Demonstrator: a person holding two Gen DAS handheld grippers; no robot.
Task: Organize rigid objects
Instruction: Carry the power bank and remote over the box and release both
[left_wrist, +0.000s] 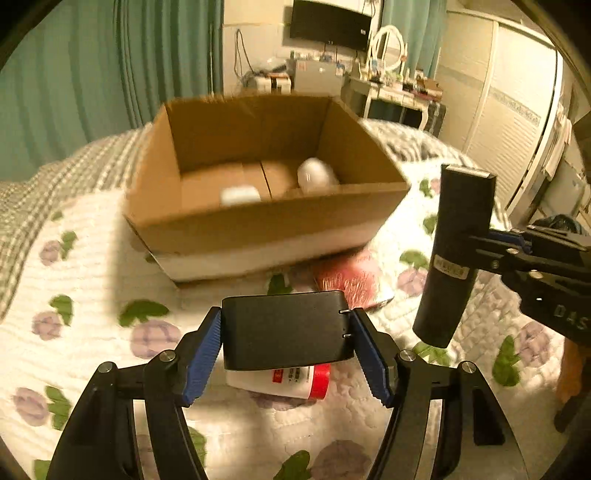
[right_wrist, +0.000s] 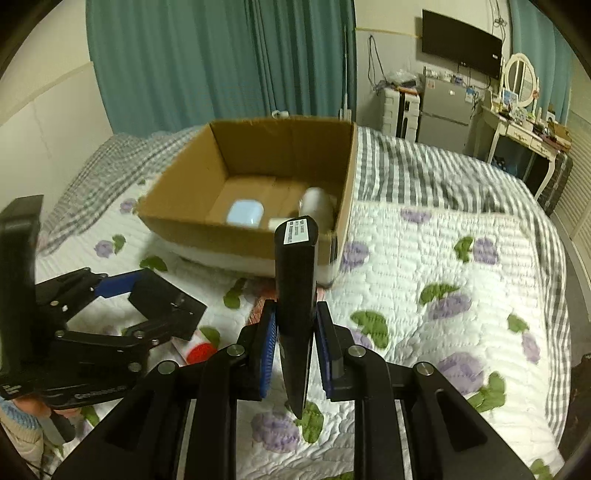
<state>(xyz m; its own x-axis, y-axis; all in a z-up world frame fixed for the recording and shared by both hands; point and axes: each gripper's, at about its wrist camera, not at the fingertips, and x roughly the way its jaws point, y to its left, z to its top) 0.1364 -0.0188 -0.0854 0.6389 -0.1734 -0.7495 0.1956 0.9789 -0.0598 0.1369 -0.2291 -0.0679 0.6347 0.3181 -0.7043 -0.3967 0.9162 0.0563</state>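
The left hand-held gripper (left_wrist: 286, 341) was clamped on a flat black rectangular case (left_wrist: 286, 334), long axis crosswise between the fingers. The right hand-held gripper (right_wrist: 295, 345) gripped a long black bar-shaped device (right_wrist: 295, 291) standing nearly upright, label end toward the open cardboard box (right_wrist: 258, 236) on the floral quilted bed (right_wrist: 443, 258).

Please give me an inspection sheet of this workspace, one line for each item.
Surface: bed with floral quilt.
Job's things: open cardboard box holding two white objects; flat black block; tall black bar.
Clutter: red-capped white bottle and a red packet on the quilt.
Tongs: left tongs shut on the block; right tongs shut on the bar.
Cables: wires on the far wall.
Surroundings: teal curtains, television, dresser.
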